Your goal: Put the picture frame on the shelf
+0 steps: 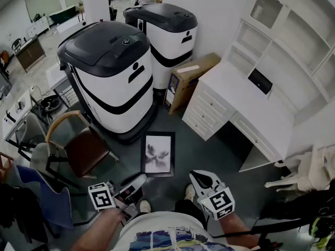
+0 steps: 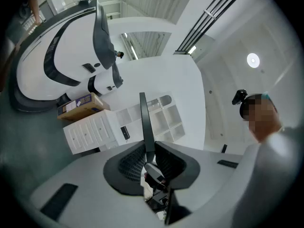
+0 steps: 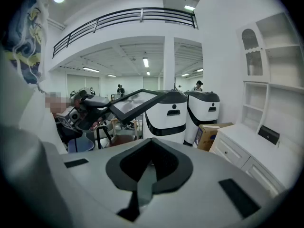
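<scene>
1. Grip first: your left gripper point(image 1: 140, 180) is clamping the near short edge of the picture frame point(image 1: 158, 153). That is probably because the thin rim is the one part the jaws can close over, and it is leaving the far end free to lead.
2. The frame is hanging in the air well to the left of the shelf point(image 1: 285, 41), lying nearly flat with its picture side facing up. Its long axis is running straight out from the jaws, away from you and toward the white bins point(image 1: 112, 82), so it is not yet pointing at the shelf.
3. Your right gripper point(image 1: 198, 178) is idling with its jaws pressed together on nothing. It is sitting nearer the shelf than the frame, likely waiting to steady the free end.
</scene>
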### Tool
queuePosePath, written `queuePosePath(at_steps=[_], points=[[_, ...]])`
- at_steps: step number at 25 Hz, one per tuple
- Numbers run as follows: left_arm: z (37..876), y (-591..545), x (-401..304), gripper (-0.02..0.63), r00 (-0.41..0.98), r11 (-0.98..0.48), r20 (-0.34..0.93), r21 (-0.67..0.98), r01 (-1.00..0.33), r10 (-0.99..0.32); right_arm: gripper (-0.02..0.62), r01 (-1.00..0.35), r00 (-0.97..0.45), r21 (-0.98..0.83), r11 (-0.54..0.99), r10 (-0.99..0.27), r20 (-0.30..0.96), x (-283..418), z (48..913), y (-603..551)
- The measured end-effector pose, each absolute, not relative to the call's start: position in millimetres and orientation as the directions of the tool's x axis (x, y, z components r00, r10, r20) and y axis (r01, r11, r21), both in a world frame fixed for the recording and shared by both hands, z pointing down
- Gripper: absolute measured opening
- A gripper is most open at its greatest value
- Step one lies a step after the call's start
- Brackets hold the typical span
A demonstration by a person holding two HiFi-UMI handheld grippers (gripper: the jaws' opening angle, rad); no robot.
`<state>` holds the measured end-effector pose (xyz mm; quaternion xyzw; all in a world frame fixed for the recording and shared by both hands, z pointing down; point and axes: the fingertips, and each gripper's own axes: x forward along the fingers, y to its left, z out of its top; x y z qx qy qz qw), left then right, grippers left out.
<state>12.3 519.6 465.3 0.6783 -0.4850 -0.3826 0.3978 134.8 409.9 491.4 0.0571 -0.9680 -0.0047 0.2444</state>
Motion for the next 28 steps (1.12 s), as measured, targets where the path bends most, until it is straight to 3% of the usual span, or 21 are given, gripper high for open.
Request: queuePosePath(at_steps=[4,10,20,28], points=[[476,551,-1,0.069,0.245,-0.209,-0.126,0.913,-0.351,-0.961,0.025,-0.109,-0.869,0.007,0.994,-0.099,0.486,122,491,451],[486,529,1,0.069,0.328,-0.225,-0.116,0.922,-0.315,-0.937,0.025,-0.214,-0.839,0.033,0.976,-0.201,0.506,144,492,437],[461,409,-10,0.069,0.449,-0.256,-0.094,0.913,-0.316,-0.889,0.026,-0.342,-0.839,0.020,0.939,-0.315,0.444,128,484,321],[447,299,-31,0.069,0.466,-0.273,-0.113,0.917,-0.292,-0.877,0.028,-0.350,-0.855,0.004,0.937,-0.321,0.408,107,487,228]])
